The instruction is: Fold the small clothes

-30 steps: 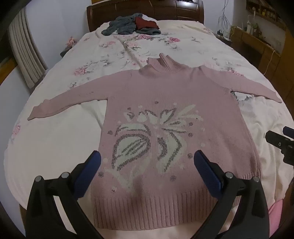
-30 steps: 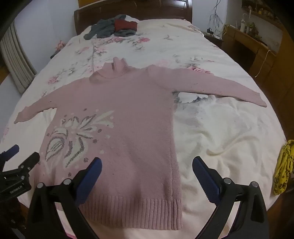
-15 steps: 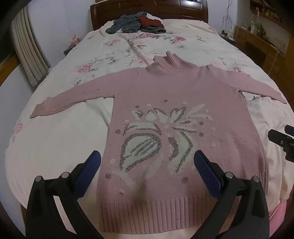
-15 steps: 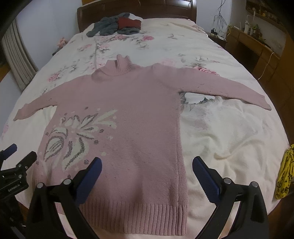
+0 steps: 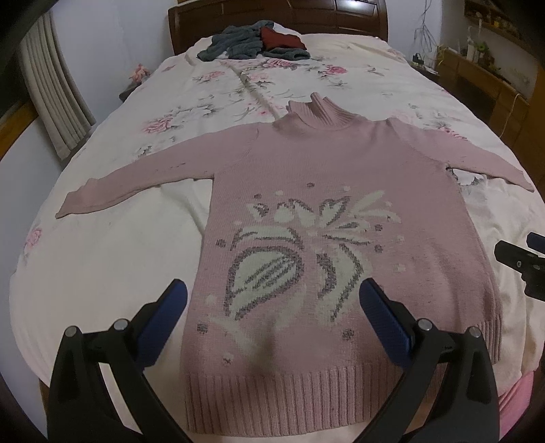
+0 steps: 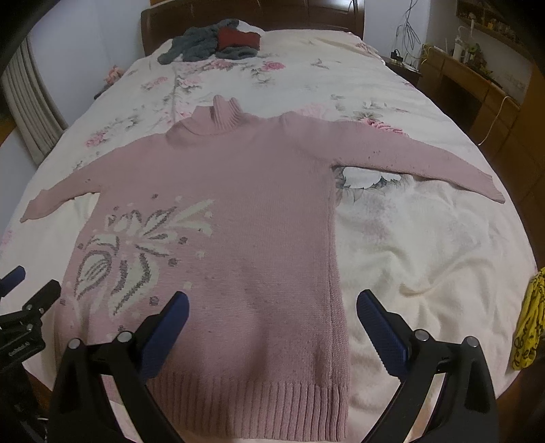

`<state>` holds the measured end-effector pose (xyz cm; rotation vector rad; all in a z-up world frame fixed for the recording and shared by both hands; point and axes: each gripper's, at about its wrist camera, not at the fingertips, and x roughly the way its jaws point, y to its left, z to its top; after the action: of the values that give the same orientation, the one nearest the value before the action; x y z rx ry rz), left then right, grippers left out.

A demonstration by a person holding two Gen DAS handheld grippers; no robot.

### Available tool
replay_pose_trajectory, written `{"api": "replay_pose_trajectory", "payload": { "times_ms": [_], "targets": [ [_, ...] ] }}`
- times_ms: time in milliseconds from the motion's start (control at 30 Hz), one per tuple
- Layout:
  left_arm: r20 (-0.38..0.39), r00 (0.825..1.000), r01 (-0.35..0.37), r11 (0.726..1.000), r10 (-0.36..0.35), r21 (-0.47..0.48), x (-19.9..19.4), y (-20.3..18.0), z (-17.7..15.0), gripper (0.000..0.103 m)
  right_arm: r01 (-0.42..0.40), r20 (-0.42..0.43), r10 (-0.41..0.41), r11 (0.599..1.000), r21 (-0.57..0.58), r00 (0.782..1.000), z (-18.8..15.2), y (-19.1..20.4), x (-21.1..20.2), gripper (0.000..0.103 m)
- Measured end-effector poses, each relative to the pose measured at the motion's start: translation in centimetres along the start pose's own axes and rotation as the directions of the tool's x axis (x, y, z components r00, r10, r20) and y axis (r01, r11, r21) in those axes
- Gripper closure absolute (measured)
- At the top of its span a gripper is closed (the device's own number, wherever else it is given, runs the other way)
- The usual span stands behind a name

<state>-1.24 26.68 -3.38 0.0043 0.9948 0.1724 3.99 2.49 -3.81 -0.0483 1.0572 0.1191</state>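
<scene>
Pink knitted turtleneck sweater (image 5: 340,211) lies face up and flat on the floral bedspread (image 5: 102,265), both sleeves stretched out sideways; no fold is made yet, so I judge the whole task lies ahead. My left gripper (image 5: 272,306) hovers with fingers spread wide above the ribbed hem (image 5: 289,398), touching nothing. My right gripper (image 6: 272,310) is likewise wide open and empty, straddling the sweater's right side seam near the hem. A heap of grey and red clothes (image 6: 218,42) sits well apart, by the headboard (image 6: 252,13).
</scene>
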Motion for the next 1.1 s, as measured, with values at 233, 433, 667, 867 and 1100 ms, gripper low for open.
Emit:
{"api": "replay_pose_trajectory", "payload": {
  "times_ms": [233,433,667,867,1100],
  "targets": [
    [-0.001,1.0,-0.002,1.0,0.002,-0.001,0.11,0.09,-0.1,0.003,0.008,-0.002,-0.008,1.0,-0.004,1.0,0.02,0.01,0.22,0.004],
    [-0.003,1.0,-0.011,1.0,0.011,-0.002,0.3,0.09,-0.22,0.003,0.008,-0.002,-0.008,1.0,-0.004,1.0,0.0,0.07,0.34,0.004],
    [-0.002,1.0,-0.017,1.0,0.017,-0.005,0.34,0.23,-0.24,0.003,0.007,-0.003,-0.007,1.0,-0.003,1.0,0.01,0.03,0.38,0.004],
    [-0.001,1.0,-0.021,1.0,0.021,-0.003,0.36,0.13,-0.2,0.003,0.004,-0.005,-0.004,1.0,0.0,1.0,0.01,-0.12,0.55,0.004],
    [-0.005,1.0,-0.007,1.0,0.007,0.002,0.64,-0.04,-0.16,0.003,0.003,-0.008,-0.003,1.0,0.002,1.0,0.03,-0.25,0.72,0.004]
  ]
}}
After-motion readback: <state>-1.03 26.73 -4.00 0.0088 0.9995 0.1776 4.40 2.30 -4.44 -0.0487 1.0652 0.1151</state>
